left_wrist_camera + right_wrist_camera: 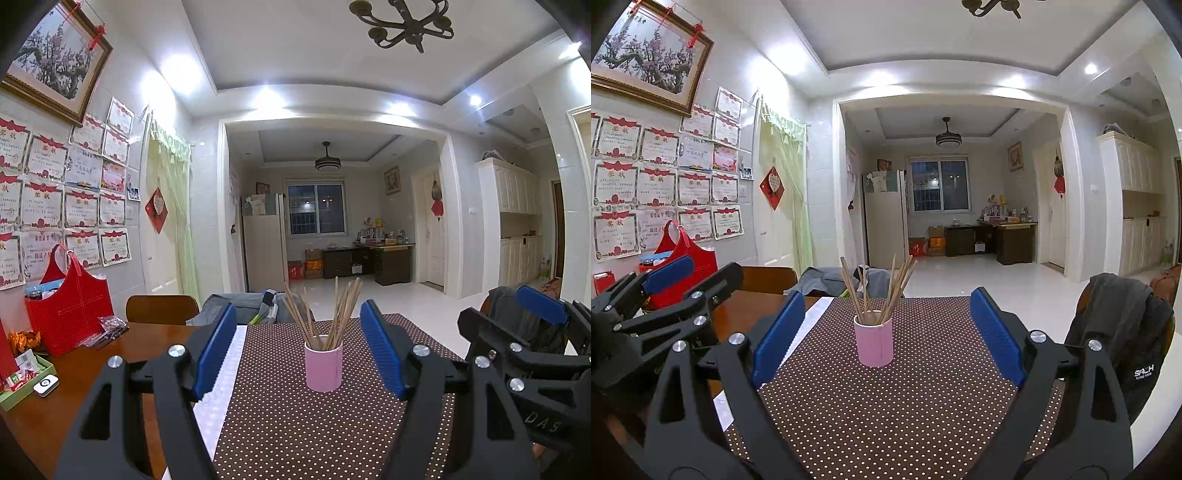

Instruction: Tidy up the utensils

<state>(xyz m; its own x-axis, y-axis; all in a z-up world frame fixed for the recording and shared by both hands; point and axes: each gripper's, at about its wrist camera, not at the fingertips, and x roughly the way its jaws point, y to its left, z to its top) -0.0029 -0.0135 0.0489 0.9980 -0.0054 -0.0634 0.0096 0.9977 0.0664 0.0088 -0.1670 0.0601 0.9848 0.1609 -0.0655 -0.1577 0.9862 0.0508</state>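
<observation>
A pink cup (pixel 323 366) stands upright on the brown dotted table mat (pixel 295 424). Several wooden chopsticks (pixel 325 314) stand in it, fanned out. My left gripper (pixel 299 325) is open and empty, held back from the cup, its blue pads either side of it in view. The cup (pixel 874 344) and chopsticks (pixel 882 291) also show in the right wrist view, between the pads of my right gripper (pixel 888 317), which is open, empty and short of the cup. Each gripper shows at the edge of the other's view.
A red felt bag (pixel 70 314) and a green tray (pixel 22 380) with small items sit at the left on the wooden table (pixel 74 387). A white strip (pixel 221 387) edges the mat. Chairs stand at the far side (pixel 162 308) and right, one with a dark jacket (pixel 1123 332).
</observation>
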